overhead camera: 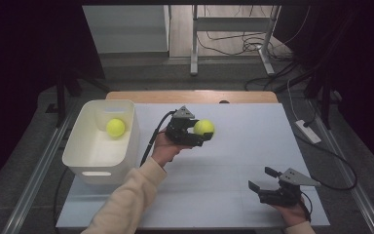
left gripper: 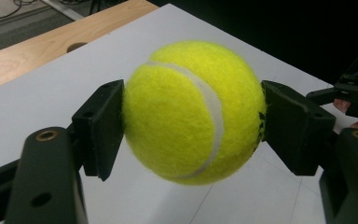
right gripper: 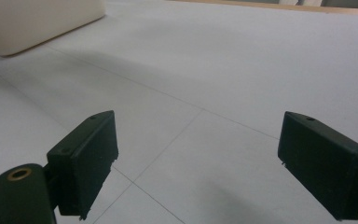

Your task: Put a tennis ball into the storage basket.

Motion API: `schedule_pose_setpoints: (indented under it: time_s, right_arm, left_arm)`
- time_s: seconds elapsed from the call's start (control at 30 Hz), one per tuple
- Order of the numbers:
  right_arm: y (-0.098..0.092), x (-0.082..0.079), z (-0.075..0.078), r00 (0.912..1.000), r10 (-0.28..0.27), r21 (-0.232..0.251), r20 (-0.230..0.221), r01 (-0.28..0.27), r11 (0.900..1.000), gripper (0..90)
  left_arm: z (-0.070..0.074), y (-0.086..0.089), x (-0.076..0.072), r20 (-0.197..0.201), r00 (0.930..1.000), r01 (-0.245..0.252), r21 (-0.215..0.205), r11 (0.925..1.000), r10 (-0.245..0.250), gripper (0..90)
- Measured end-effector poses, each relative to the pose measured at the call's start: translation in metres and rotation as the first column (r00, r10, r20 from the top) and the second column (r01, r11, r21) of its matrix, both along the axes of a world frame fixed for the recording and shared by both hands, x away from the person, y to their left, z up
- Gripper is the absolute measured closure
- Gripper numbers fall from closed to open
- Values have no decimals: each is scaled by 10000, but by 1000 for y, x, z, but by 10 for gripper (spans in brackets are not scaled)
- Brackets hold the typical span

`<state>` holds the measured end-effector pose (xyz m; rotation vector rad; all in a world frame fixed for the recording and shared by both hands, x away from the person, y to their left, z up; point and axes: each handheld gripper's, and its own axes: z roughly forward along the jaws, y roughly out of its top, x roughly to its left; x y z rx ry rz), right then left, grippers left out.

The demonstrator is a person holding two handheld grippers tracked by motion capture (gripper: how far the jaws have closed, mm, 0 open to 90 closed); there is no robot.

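Observation:
My left gripper (overhead camera: 204,130) is shut on a yellow tennis ball (overhead camera: 203,127), held above the middle of the white table. In the left gripper view the ball (left gripper: 193,112) sits squeezed between both black pads (left gripper: 100,126). A second tennis ball (overhead camera: 115,127) lies inside the white bin (overhead camera: 78,156) at the left. My right gripper (overhead camera: 262,179) rests low near the table's front right, open, with nothing between its pads (right gripper: 86,158).
The white table top (overhead camera: 243,146) has a wooden strip (overhead camera: 190,96) along its far edge. A power strip (overhead camera: 308,130) and cables lie on the floor to the right. Desk legs stand behind the table.

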<state>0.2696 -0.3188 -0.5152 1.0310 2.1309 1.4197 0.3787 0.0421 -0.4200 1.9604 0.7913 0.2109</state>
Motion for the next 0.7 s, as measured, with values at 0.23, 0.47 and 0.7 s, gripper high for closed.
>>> schedule_pose_setpoints:
  time_s: [0.23, 0.47, 0.7]
  right_arm:
    - [1, 0, 0, 10000, -24, -33, -19, 24, 10000, 121]
    - [1, 0, 0, 10000, -24, -44, -7, 24, 10000, 121]
    - [0, 0, 0, 10000, -55, -53, 21, 55, 10000, 121]
  left_arm:
    - [3, 12, -4, -22, 10000, -34, -367, 9993, 34, 273]
    - [6, 21, -7, 88, 9997, -218, -360, 9991, 221, 273]
    - [7, 26, -8, 136, 9995, -286, -421, 9987, 292, 273]
